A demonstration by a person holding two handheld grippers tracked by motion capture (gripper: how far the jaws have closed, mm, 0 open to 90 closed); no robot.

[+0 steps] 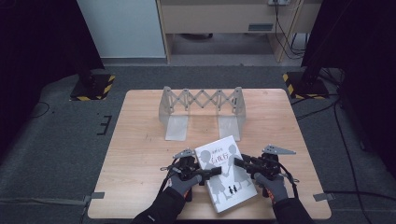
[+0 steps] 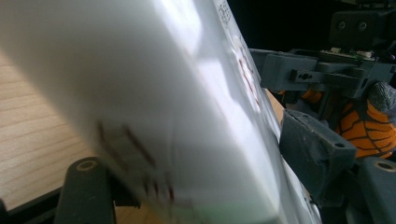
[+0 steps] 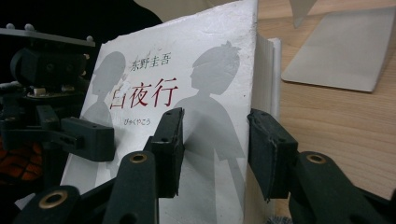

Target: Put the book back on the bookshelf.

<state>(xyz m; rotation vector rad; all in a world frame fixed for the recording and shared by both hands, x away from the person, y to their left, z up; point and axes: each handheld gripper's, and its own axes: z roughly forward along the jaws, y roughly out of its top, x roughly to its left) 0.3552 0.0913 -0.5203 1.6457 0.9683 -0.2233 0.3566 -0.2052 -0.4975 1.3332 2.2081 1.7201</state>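
Note:
A thick white book with grey silhouettes and red title characters lies slanted near the table's front edge, between my two grippers. My left gripper comes at it from the left. In the left gripper view the book sits between the jaws, one pad against the cover and the other under it. My right gripper reaches in from the right. Its jaws straddle the book's edge, one over the cover and one at the back, with slack showing.
A translucent expandable book rack with two flat foot plates stands at the middle back of the wooden table. One foot plate lies just beyond the book. Stands with yellow-black bases sit on the floor at both far corners.

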